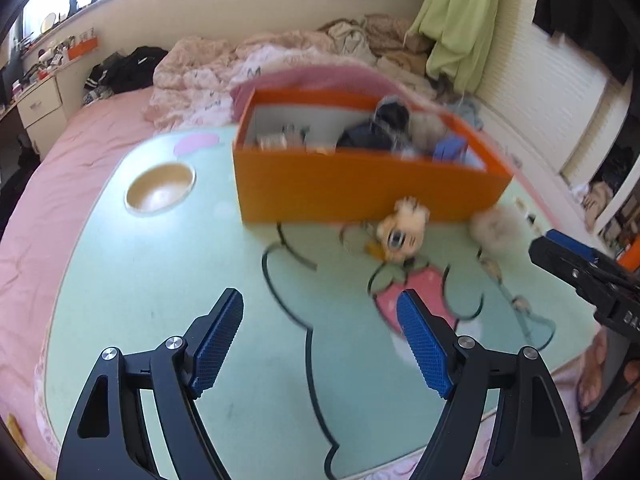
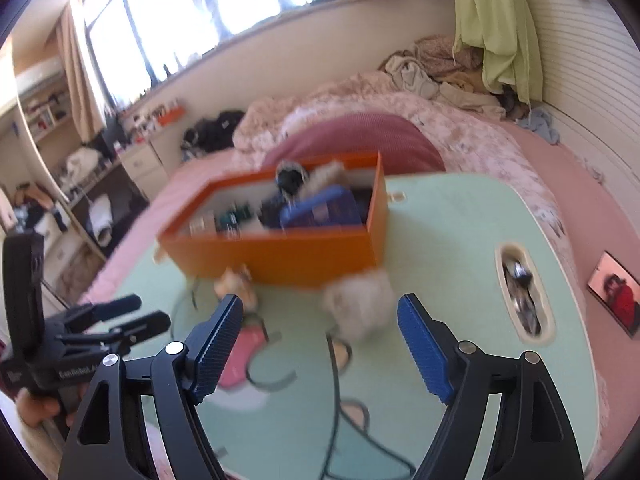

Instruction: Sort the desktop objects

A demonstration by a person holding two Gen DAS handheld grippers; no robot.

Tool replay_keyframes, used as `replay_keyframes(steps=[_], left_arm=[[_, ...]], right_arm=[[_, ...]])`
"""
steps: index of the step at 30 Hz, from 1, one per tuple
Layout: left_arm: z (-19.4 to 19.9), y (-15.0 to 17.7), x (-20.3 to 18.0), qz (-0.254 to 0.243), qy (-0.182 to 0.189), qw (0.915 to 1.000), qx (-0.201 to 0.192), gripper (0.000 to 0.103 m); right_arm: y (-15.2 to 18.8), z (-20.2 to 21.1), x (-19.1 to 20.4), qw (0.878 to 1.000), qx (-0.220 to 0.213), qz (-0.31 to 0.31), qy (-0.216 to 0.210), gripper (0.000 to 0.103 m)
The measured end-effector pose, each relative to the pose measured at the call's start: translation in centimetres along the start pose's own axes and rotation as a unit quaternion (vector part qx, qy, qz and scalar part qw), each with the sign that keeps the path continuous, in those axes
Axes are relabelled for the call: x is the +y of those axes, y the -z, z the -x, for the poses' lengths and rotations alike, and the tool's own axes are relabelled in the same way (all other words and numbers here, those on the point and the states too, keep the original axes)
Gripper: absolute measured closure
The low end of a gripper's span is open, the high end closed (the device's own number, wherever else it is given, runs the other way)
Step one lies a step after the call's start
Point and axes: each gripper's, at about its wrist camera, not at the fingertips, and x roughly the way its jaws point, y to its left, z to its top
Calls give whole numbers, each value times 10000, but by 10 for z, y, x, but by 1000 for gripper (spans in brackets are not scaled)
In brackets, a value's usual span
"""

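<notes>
- The sorting is sitting between picks, as I read it: the orange box (image 1: 368, 184) on the pale green table (image 1: 160, 280) is already holding a heap of things, while two soft toys are still lying out on the table just in front of its near wall.
- The left hand-held gripper (image 1: 320, 340) is hanging over bare tabletop with its blue pads spread wide and nothing between them.
- The right hand-held gripper (image 2: 320, 344) is standing just as wide and just as empty, pointing down toward the fluffy white toy (image 2: 358, 304), which is lying close ahead of its fingertips and touching, or nearly touching, the box wall.
- The doll-faced toy (image 1: 400, 232) is resting against the foot of the box, nearer the left gripper's side.
- The next move, I am guessing, is calling for each gripper to be lowered around the toy nearest it, closed gently on the soft body, then lifted over the box rim; the plush is looking squashy, so a deep bite will probably be needed.
- Both views are smearing badly, so the contents of the box are staying hard to name: something dark, something blue, a few small pieces at one end.
- A round bowl-like recess (image 1: 160, 190) and an oval recess (image 2: 524, 296) are set into the table; what is lying in the oval one I cannot tell.
- The person is showing only as a bit of hand at the frame edges.
</notes>
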Motion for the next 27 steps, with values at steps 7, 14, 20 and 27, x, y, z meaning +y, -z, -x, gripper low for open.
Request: replay_keyframes(steps=[7, 14, 20, 27], left_arm=[[-10, 26, -3, -89, -590, 9982, -71, 1], [-13, 30, 4, -68, -590, 9982, -53, 0], [-13, 27, 1, -85, -579, 9983, -57, 0], [-13, 27, 1, -86, -579, 9983, -56, 0]], right_arm=[[32, -29, 7, 9928, 793, 442, 787, 7], [38, -32, 7, 9910, 850, 590, 846, 0], [38, -31, 6, 9910, 851, 591, 846, 0], [39, -31, 6, 9910, 849, 594, 845, 0]])
